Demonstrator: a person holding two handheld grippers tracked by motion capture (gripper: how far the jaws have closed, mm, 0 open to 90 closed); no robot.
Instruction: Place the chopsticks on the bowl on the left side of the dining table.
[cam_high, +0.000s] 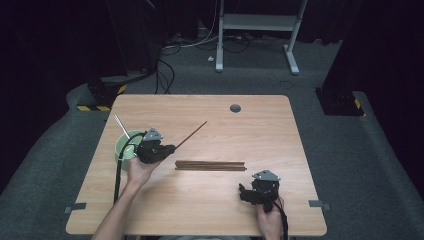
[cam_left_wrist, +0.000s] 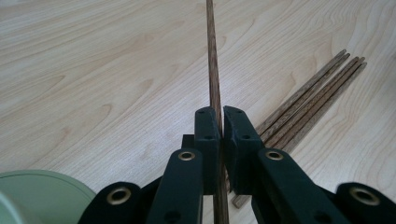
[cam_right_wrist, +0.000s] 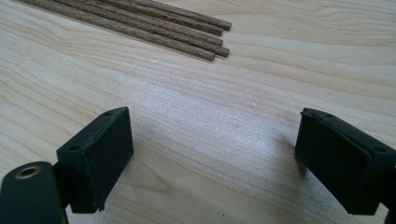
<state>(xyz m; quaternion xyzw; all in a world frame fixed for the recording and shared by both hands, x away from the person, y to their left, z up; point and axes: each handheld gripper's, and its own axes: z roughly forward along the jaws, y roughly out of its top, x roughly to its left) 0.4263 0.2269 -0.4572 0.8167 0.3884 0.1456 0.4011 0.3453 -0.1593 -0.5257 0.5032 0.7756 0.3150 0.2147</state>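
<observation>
High cam overhead facing fwd, gripper cams close, low, all share chopstick bundle (cam_high: 210, 165).

A cup (cam_high: 126, 145) stands left of the chopstick bundle (cam_high: 210, 165) on the table (cam_high: 200, 210).

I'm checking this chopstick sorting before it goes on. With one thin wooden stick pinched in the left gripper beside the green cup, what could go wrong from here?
1. The left gripper pinches the thin brown wooden stick near one end, so the long free part may swivel or slip.
2. The round pale green cup sits right beside that hand; a swing might tip it, along with the white utensil leaning in it.
3. The stick's end could knock the bundle of brown wooden sticks.
</observation>
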